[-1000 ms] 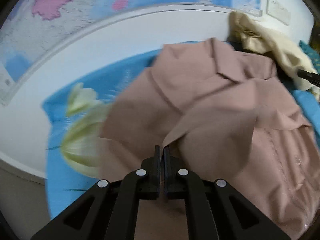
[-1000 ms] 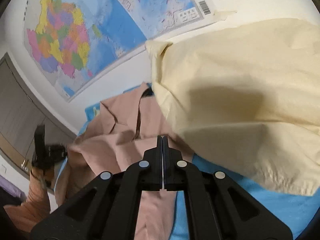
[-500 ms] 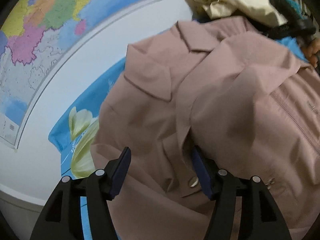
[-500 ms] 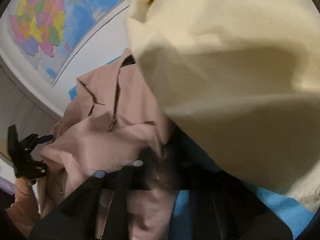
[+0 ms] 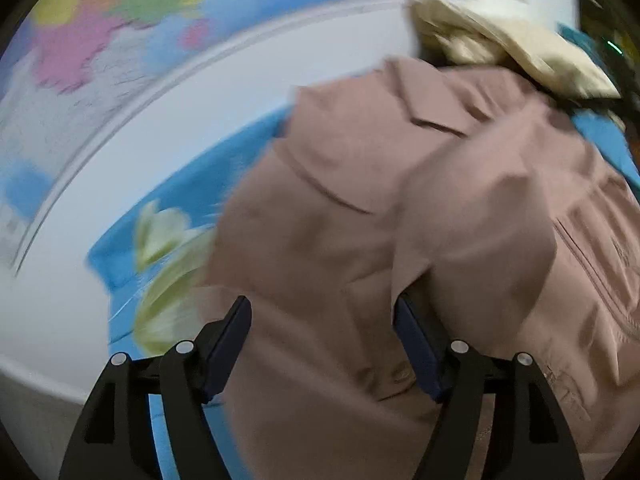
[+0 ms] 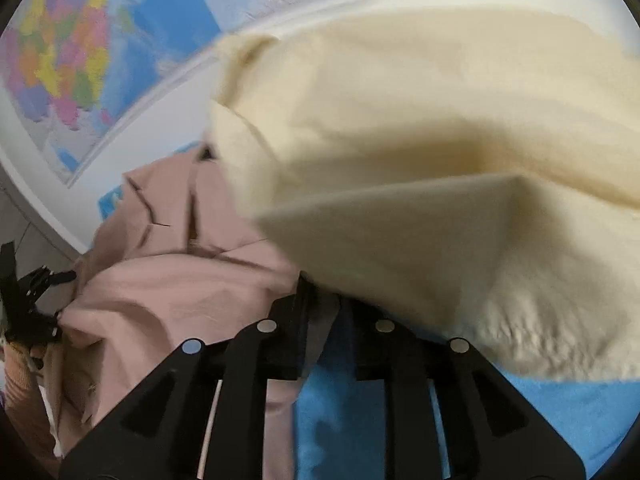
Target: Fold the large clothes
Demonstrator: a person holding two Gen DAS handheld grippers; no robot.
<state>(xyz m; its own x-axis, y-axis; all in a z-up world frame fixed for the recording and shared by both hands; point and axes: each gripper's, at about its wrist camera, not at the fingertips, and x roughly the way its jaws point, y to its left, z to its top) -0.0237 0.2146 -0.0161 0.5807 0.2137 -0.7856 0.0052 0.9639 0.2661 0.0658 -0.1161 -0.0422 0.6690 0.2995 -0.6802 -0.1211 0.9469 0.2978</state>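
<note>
A dusty-pink collared jacket lies crumpled on a blue flowered cloth. My left gripper is open, its jaws wide apart just above the jacket's front, holding nothing. In the right wrist view the same jacket lies at left, with a cream garment heaped over its right side. My right gripper is open at the jacket's edge, its tips partly hidden under the cream garment. The left gripper shows at the far left edge.
The cream garment is piled at the back right beside the jacket's collar. A wall map hangs behind the white surface. The blue cloth continues under my right gripper.
Both grippers were shut a second ago and are now open. The left one let go of the jacket's flap, which dropped onto the jacket. The right one moved in under the cream garment.
</note>
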